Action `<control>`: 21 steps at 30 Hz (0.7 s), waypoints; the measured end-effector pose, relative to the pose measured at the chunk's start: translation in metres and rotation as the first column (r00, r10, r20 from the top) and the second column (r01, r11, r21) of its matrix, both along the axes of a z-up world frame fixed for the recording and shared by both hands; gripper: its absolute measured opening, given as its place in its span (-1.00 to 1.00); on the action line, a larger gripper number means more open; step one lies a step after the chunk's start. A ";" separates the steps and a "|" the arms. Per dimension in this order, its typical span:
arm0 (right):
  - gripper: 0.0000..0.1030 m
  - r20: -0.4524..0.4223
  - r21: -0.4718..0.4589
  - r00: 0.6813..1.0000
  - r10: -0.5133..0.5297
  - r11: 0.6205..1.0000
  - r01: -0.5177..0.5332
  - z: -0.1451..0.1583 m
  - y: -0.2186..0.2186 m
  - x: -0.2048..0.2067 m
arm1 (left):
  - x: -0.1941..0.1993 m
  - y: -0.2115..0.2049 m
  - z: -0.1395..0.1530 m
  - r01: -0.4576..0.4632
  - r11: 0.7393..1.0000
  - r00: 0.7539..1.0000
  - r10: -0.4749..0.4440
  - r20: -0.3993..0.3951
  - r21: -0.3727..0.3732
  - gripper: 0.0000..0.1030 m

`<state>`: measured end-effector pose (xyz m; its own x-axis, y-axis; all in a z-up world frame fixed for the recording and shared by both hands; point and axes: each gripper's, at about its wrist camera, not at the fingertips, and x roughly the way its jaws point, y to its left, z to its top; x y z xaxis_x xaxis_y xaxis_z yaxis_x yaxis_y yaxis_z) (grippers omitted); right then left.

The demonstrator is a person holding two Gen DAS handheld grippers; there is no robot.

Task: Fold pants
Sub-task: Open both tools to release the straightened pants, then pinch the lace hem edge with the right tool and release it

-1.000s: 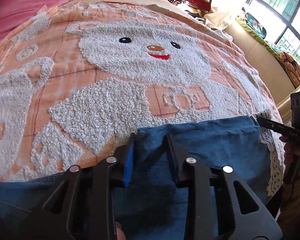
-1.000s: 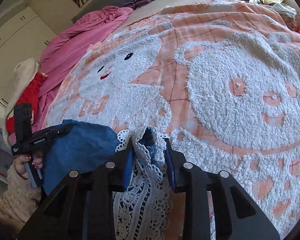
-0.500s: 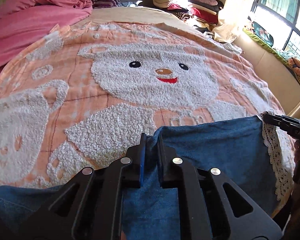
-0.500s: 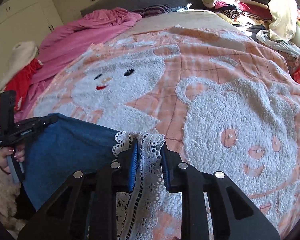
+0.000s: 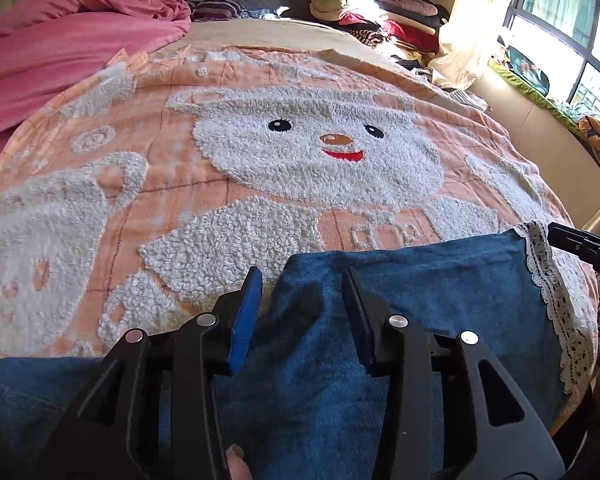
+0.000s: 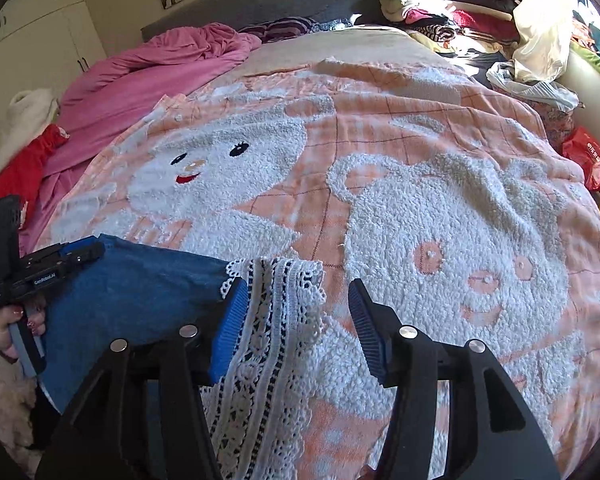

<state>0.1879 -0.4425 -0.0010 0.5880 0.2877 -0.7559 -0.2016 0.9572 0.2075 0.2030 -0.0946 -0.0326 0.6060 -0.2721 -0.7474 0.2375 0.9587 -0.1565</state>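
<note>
Blue denim pants (image 5: 420, 300) with a white lace hem (image 5: 556, 304) lie folded on the near edge of the bed. My left gripper (image 5: 302, 276) is open, its jaws standing either side of the denim's upper left corner. My right gripper (image 6: 296, 292) is open over the lace hem (image 6: 272, 320), which lies loose between the jaws. The denim also shows in the right wrist view (image 6: 140, 300), with the left gripper (image 6: 60, 258) at its far corner. The right gripper (image 5: 580, 242) shows at the right edge of the left wrist view.
An orange blanket with white fleecy bears (image 5: 300, 152) covers the bed. A pink duvet (image 5: 60, 48) is bunched at the far left. Stacked clothes (image 6: 432, 8) pile up at the headboard's right. A red bag (image 6: 588, 160) sits off the right side.
Both grippers were shut on the pants half a second ago and have opened. The denim corner and lace hem now lie released on the blanket.
</note>
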 end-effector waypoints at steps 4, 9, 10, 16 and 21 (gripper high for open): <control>0.26 0.016 0.048 1.000 -0.013 0.999 0.013 0.014 -0.001 -0.031 | -0.024 0.010 0.017 -0.012 1.000 1.000 0.013 0.027 -0.019 -0.24; 0.26 0.023 0.083 0.999 -0.028 0.996 0.026 0.021 0.002 -0.073 | -0.065 0.029 0.031 -0.027 0.997 0.998 0.031 0.046 -0.075 -0.20; 0.26 0.023 0.092 0.999 -0.033 0.995 0.031 0.022 0.001 -0.081 | -0.075 0.033 0.032 -0.033 0.997 0.998 0.036 0.046 -0.075 -0.20; 0.26 -0.007 0.123 0.997 -0.079 0.989 0.079 0.014 -0.003 -0.128 | -0.122 0.055 0.030 -0.055 0.997 0.998 0.056 0.030 -0.057 -0.20; 0.26 -0.049 0.139 0.996 -0.078 0.987 0.084 0.000 -0.003 -0.150 | -0.151 0.078 0.021 -0.103 0.995 0.995 0.103 0.004 -0.007 -0.20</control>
<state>0.0374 -0.4452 -0.0008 0.5814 0.3457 -0.7365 -0.1125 0.9307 0.3480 0.0515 -0.0170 -0.0111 0.6342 -0.2128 -0.7433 0.1379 0.9771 -0.1621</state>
